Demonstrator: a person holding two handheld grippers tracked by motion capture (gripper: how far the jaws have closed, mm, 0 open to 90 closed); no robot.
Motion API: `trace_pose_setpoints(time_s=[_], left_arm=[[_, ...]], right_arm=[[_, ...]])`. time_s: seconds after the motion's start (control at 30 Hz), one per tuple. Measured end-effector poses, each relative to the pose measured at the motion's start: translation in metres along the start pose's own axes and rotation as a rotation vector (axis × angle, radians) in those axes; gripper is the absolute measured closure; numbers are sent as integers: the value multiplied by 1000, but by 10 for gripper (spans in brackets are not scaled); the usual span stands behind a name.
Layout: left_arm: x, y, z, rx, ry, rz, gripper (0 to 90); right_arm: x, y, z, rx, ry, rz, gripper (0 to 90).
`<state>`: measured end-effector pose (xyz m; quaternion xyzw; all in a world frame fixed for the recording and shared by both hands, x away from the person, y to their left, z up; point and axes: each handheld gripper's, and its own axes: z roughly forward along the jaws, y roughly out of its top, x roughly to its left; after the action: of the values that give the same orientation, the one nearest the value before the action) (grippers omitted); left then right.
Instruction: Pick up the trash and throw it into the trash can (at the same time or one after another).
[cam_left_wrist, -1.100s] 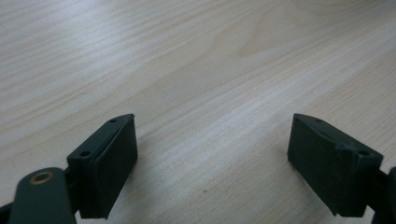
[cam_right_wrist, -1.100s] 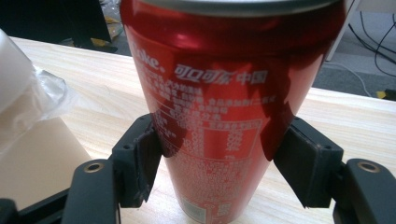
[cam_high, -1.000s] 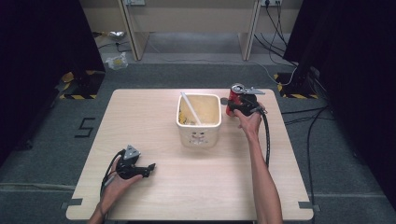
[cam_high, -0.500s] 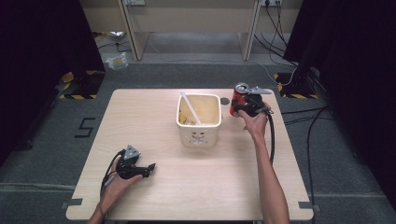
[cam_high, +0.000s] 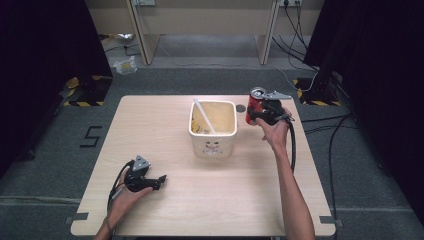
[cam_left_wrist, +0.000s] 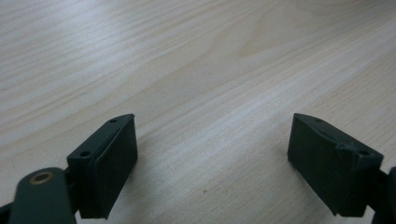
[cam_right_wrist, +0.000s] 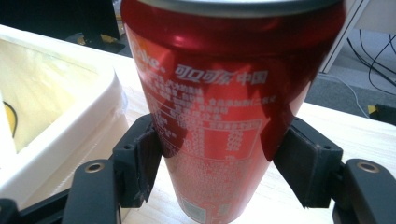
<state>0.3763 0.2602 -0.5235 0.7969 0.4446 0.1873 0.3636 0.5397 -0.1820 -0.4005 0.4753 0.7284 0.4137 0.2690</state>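
Observation:
A red soda can stands upright in my right gripper, just right of the cream plastic bin at the table's far side. In the right gripper view both black pads press on the can's lower sides, and the bin's rim lies close at the left. A white stick leans inside the bin. My left gripper rests on the wooden table near the front left, held by a hand. Its jaws stand wide apart over bare wood.
A small dark round mark lies on the table between bin and can. The gripper's cable runs along the right forearm. Dark curtains stand at both sides, with desk legs and cables on the grey floor beyond the far edge.
The right hand has raised the can a little and carried it slightly to the right and away from the bin. The left gripper has stayed where it was.

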Motion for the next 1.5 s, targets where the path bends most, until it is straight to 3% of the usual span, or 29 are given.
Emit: trace_pose_setpoints(time_s=[0.27, 0.53, 0.97, 1.5], left_arm=[[0, 0, 0, 0, 4, 0, 149], [0, 0, 0, 0, 4, 0, 149], [0, 0, 0, -2, 3, 1, 149], [0, 0, 0, 0, 4, 2, 149]], right_arm=[[-1, 6, -17, -22, 15, 11, 347], [7, 16, -37, -45, 31, -15, 347], [16, 30, -49, -48, 51, -39, 347], [33, 50, -65, -93, 84, -73, 347]])
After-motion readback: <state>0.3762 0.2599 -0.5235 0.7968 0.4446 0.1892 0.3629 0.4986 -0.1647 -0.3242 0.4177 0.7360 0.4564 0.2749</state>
